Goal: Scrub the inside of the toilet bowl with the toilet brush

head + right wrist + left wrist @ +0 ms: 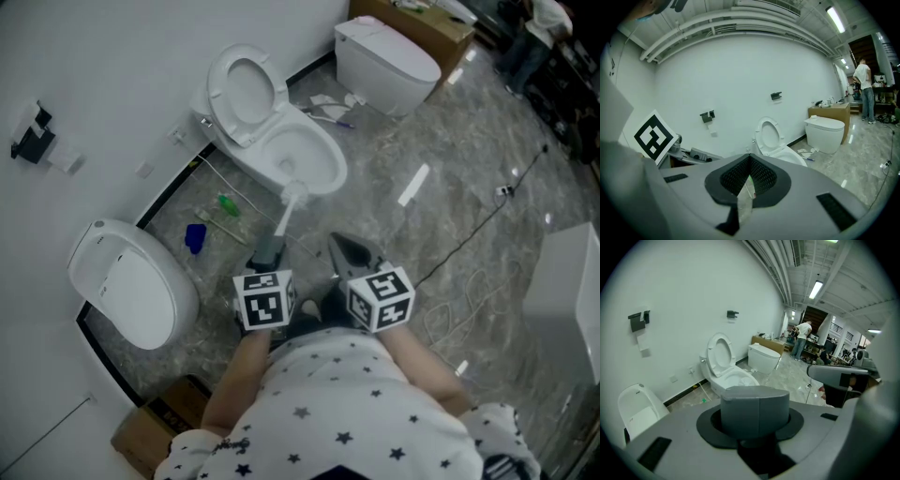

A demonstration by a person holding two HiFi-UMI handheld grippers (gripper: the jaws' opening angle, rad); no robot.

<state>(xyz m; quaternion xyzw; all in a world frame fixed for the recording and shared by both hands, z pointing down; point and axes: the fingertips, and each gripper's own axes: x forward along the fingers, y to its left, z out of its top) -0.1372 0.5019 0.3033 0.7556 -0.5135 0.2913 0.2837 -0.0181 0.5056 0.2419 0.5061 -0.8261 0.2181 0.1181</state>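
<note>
Right hand-held gripper: jaws together, holding nothing of the task; it sits just beside the left one, at its 3 o'clock.
Left hand-held gripper: clamped on the grey handle of the toilet brush; this is the working arm.
Brush axis: the shaft runs from the jaws toward 1 o'clock, with the white head at the bowl's near rim; whether it is over the edge cannot be told.
Toilet bowl: open, at 12 to 1 o'clock of the left hand-held gripper.
Seat: raised at 11 o'clock of the bowl.
Coming move: likely a push along the shaft's own line, toward 1 o'clock and down.
Second toilet: shut, well beyond.
</note>
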